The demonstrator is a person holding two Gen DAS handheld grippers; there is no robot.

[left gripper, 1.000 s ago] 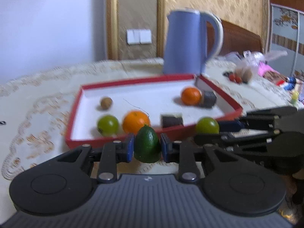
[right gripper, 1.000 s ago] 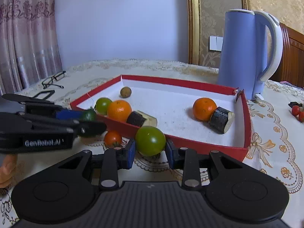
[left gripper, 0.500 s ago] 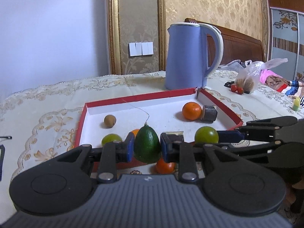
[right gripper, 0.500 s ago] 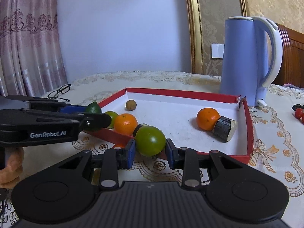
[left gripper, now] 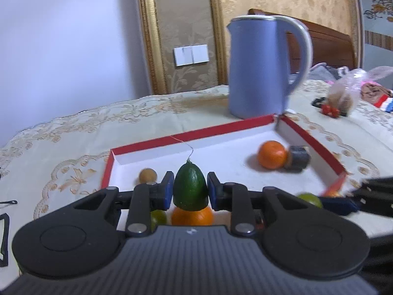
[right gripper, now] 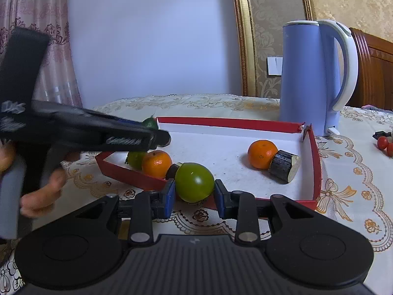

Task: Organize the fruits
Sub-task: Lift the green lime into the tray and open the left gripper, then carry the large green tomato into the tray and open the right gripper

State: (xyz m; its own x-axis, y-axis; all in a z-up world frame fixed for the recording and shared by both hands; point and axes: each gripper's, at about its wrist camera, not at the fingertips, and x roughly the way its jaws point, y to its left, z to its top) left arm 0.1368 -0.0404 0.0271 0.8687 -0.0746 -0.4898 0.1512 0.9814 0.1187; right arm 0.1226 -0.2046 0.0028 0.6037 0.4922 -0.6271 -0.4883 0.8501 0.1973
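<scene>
Gripping a dark green pointed fruit [left gripper: 190, 188], left tool [left gripper: 190, 191] above red-rimmed tray [left gripper: 312, 137], right tool [right gripper: 194, 191] clamped on round green fruit [right gripper: 194, 182], blue kettle [right gripper: 312, 78] behind on table [right gripper: 356, 162].

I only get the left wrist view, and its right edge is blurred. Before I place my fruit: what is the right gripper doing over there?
Observer: The right gripper is shut on a round green fruit, at the near rim of the red tray.
Operator: The left gripper and its pointed green fruit block my near tray edge. What lies there?
Observer: A dark cut piece lies right beside the near orange.
</scene>
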